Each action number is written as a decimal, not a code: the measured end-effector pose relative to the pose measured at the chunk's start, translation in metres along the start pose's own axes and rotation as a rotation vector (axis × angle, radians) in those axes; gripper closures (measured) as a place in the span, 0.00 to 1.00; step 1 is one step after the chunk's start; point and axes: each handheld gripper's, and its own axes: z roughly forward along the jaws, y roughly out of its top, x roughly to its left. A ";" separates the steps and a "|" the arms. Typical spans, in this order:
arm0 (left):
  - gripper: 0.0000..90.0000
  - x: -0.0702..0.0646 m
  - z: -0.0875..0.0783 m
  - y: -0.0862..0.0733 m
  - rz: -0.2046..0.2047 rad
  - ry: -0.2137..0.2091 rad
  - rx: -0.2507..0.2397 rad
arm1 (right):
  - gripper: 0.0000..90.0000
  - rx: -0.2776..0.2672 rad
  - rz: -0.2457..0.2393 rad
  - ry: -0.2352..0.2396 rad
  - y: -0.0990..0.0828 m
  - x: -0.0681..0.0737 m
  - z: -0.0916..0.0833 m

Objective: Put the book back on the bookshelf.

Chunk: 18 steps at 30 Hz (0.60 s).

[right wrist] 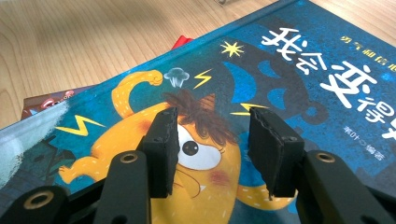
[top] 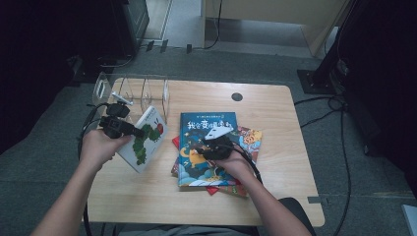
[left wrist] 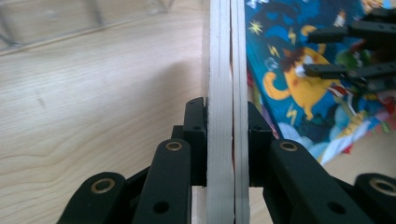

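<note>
Two books in play: I am holding the white caterpillar book [top: 145,139] in the left hand-held gripper [top: 129,129] while the blue monster book [top: 206,147] is lying on top of the stack.
Left hand-held gripper: I am clamping it on the caterpillar book's edge; in the left gripper view both pads are pressing the white board pages [left wrist: 223,116] from either side, jaws narrowed to the book's thickness.
Where that book is: it is sitting tilted, left of centre in the high view, lifted off the table [top: 275,108], just below the clear wire rack [top: 140,88] at the upper left.
Right hand-held gripper [right wrist: 212,149]: I am keeping it parted with nothing between the pads, resting low over the blue cover, the monster's face showing in the gap.
Stack: the blue book is lying flat at the centre of the high view, with a red-edged book [top: 175,142] and a colourful book [top: 250,138] peeking out beneath it.
Step in hand, as I am judging it: I am carrying the caterpillar book toward a rack slot.
Next move: I am thinking it needs the book turned upright, lined up between two dividers, and lowered before I let the jaws go.
Risk: I am expecting the book's corner could catch a divider if it is tilted.
</note>
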 end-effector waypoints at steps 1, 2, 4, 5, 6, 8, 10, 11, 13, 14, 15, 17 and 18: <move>0.86 0.002 -0.001 0.005 -0.013 0.017 0.000 | 0.59 0.000 -0.001 0.001 0.000 0.000 0.000; 0.86 0.002 -0.001 0.007 -0.022 0.022 0.001 | 0.59 0.000 0.000 0.001 0.000 0.000 0.000; 0.86 0.004 -0.002 0.013 -0.041 0.031 -0.005 | 0.59 0.000 -0.001 0.001 0.000 0.000 0.000; 0.86 0.005 -0.001 0.015 -0.047 0.035 -0.009 | 0.59 0.002 0.001 0.003 0.000 0.000 0.000; 0.86 0.006 0.000 0.018 -0.060 0.037 -0.014 | 0.59 0.001 0.001 0.002 0.000 0.000 0.000; 0.86 0.009 0.004 0.023 -0.085 0.037 -0.017 | 0.59 0.000 0.000 0.001 0.000 0.000 0.000; 0.86 0.010 0.006 0.025 -0.097 0.036 -0.016 | 0.59 0.000 -0.001 0.001 0.000 0.000 0.000; 0.86 0.014 0.010 0.028 -0.122 0.032 -0.021 | 0.58 0.000 -0.002 0.001 0.000 0.000 0.000; 0.86 0.017 0.013 0.032 -0.149 0.022 -0.032 | 0.58 0.000 -0.001 0.002 0.000 0.000 0.000; 0.86 0.017 0.013 0.032 -0.149 0.022 -0.032 | 0.58 0.000 -0.001 0.002 0.000 0.000 0.000; 0.86 0.020 0.014 0.035 -0.176 0.024 -0.044 | 0.58 0.000 -0.001 0.002 0.000 0.000 0.000; 0.86 0.021 0.015 0.037 -0.185 0.027 -0.047 | 0.58 0.000 0.000 0.003 0.000 0.000 0.000; 0.86 0.022 0.016 0.039 -0.194 0.030 -0.052 | 0.58 0.000 0.000 0.002 0.000 0.000 0.000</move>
